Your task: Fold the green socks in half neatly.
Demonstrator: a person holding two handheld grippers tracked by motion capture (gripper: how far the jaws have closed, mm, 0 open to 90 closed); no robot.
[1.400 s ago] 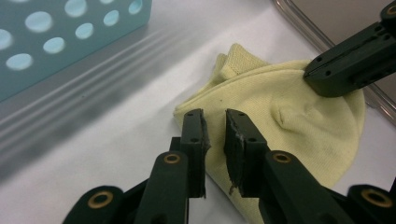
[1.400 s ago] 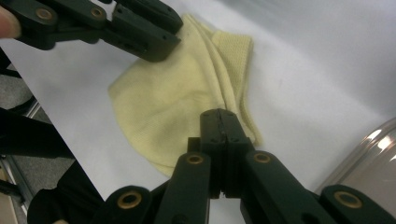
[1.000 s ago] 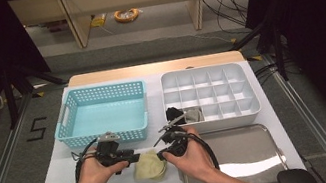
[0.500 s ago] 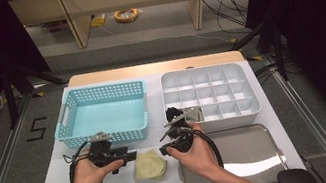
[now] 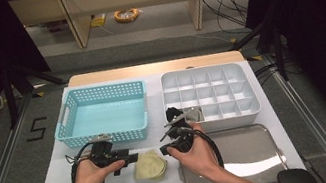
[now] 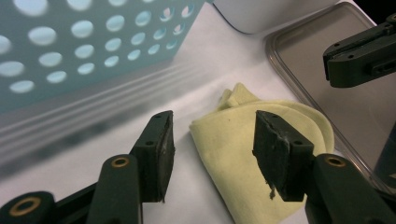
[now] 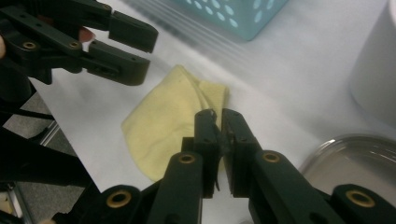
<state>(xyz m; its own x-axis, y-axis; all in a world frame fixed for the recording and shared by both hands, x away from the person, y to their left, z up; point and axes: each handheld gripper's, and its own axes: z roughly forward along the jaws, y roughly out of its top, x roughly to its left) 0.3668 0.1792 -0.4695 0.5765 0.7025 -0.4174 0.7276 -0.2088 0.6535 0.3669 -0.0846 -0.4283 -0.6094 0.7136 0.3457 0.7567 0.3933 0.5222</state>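
Observation:
A folded pale yellow cloth (image 5: pixel 150 166) lies on the white mat near the table's front edge, between my two hands. My left gripper (image 5: pixel 134 156) reaches in from the left. Its jaws have just been opening and stand wide in the left gripper view (image 6: pixel 212 140), low over the cloth (image 6: pixel 233 154), which lies between and under them untouched. My right gripper (image 5: pixel 163 149) comes in from the right. Its jaws have just been closing and stand almost together (image 7: pixel 218 121) over the cloth's near corner (image 7: pixel 163 126). I see nothing pinched between them.
A teal perforated basket (image 5: pixel 101 115) stands behind my left hand and a white compartment tray (image 5: pixel 210 98) behind my right. A shiny metal tray (image 5: pixel 248 152) lies at the front right, its rim close to the cloth. The mat's edge runs just left of my left hand.
My left gripper has drawn back a little to the left and its jaws have spread off the cloth. The right jaws have come together. The cloth has stayed put.

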